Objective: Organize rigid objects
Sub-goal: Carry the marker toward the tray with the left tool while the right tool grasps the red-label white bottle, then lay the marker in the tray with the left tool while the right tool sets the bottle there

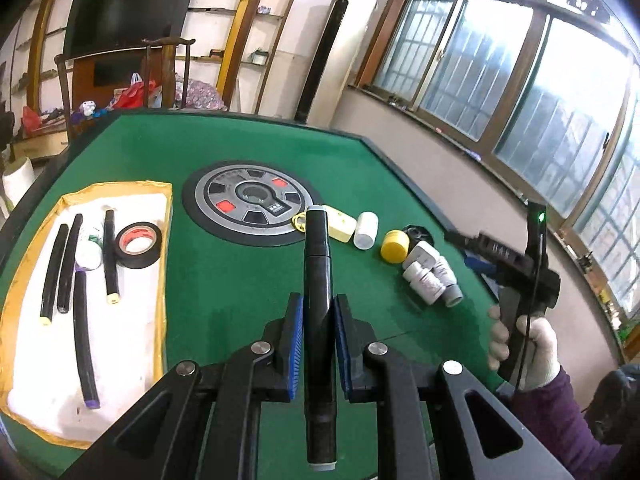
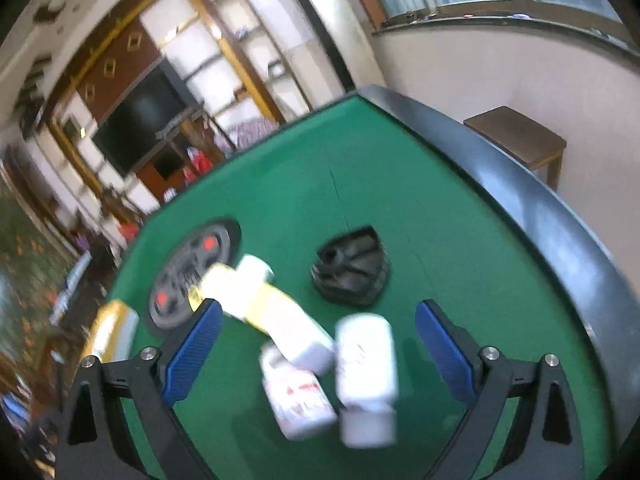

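A black tube (image 1: pixel 318 320) stands clamped between the blue pads of the left gripper (image 1: pixel 316 308), pointing toward twelve o'clock above the green table (image 1: pixel 248 276). At nine o'clock from it lies a white tray with a yellow rim (image 1: pixel 162 248), holding several black sticks (image 1: pixel 66 264) and a roll of black tape (image 1: pixel 138 245). Past the tube's tip, at twelve o'clock, sits a round grey disc (image 1: pixel 248 204) set in the felt. Toward two o'clock a loose row lies on the felt: a pale yellow box (image 1: pixel 340 222), a white bottle (image 1: pixel 366 230), a yellow cap (image 1: pixel 395 246) and a huddle of white bottles (image 1: pixel 432 280).

The right gripper (image 2: pixel 320 344) hangs with its jaws spread wide and nothing between them, over those white bottles (image 2: pixel 366 364); its view is blurred. A black ridged cap (image 2: pixel 352 266) lies just beyond them at twelve o'clock.

The table's dark raised edge (image 2: pixel 520 200) runs close on the right, with a brown stool (image 2: pixel 520 136) beyond it. Windows (image 1: pixel 520 80) fill the right wall; shelves and a dark screen (image 1: pixel 128 16) stand behind the table.
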### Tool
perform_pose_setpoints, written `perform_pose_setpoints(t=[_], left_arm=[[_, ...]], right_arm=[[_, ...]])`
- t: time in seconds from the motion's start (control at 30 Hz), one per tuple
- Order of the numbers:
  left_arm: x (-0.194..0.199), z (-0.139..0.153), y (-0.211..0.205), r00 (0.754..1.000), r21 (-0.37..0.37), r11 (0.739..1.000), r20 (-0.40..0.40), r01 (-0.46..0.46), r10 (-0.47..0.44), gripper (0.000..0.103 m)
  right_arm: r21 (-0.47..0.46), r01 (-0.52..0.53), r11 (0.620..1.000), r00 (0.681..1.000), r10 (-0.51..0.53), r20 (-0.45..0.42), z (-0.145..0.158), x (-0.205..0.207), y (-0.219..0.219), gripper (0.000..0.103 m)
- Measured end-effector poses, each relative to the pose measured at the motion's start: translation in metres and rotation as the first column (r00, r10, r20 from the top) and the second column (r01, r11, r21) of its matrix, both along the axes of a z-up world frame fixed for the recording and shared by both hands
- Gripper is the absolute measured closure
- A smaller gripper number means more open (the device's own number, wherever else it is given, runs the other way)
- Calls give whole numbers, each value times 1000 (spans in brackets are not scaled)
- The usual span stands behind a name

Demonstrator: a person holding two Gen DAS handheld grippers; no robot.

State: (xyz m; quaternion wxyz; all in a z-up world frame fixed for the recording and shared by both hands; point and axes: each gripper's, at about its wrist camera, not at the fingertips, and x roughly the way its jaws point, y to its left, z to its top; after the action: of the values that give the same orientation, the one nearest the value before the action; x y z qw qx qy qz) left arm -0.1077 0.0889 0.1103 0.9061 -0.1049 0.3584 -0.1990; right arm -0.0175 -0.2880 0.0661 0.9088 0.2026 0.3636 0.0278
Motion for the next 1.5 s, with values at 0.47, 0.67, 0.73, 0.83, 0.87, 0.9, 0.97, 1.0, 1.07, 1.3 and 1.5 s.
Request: perform_pose_setpoints(t=[0.47, 0.67, 0.73, 0.83, 0.87, 0.9, 0.97, 1.0, 1.07, 1.3, 1.5], left_arm=[[-6, -6, 33, 999, -52, 998, -15, -30, 29, 89], [-4, -10, 33, 999, -63, 998, -24, -25, 23, 89], [-5, -10, 36, 999, -68, 997, -25, -23, 22, 89], [-7, -7, 47, 999, -83, 996, -22, -33, 32, 89], [-8, -6, 55, 999, -89, 995, -21, -44, 42, 89], [-9, -5, 64, 998, -90, 994, -20, -59, 58, 89], [-10, -5, 83, 995, -86, 992, -16, -96, 95, 89], [-11, -5, 92, 993, -82, 990, -16, -116, 115, 89], [-13, -7, 117, 983, -64, 981, -21, -181, 180, 88], [2, -35, 189, 917, 71, 922, -103, -380, 385, 88], [26, -70, 200, 892, 165, 910, -193, -381, 409, 88]], right_arm=[[-252, -274, 928, 957, 238, -163, -19, 0, 82, 35], [-310, -263, 914, 951, 192, -241, -38, 22, 84, 59], [-313, -266, 912, 952, 197, -236, -40, 24, 82, 67], [-293, -263, 919, 949, 193, -247, -39, 21, 79, 67], [-283, -262, 923, 949, 194, -248, -38, 17, 78, 67], [-270, -261, 927, 950, 196, -245, -36, 14, 77, 67], [-219, -264, 939, 950, 213, -229, -30, 5, 77, 67], [-188, -270, 944, 949, 228, -219, -26, 1, 78, 67], [-106, -295, 950, 943, 272, -192, -17, -8, 82, 67], [75, -467, 881, 872, 473, -122, 14, -17, 153, 67], [117, -606, 787, 777, 617, -124, 22, -18, 244, 67]])
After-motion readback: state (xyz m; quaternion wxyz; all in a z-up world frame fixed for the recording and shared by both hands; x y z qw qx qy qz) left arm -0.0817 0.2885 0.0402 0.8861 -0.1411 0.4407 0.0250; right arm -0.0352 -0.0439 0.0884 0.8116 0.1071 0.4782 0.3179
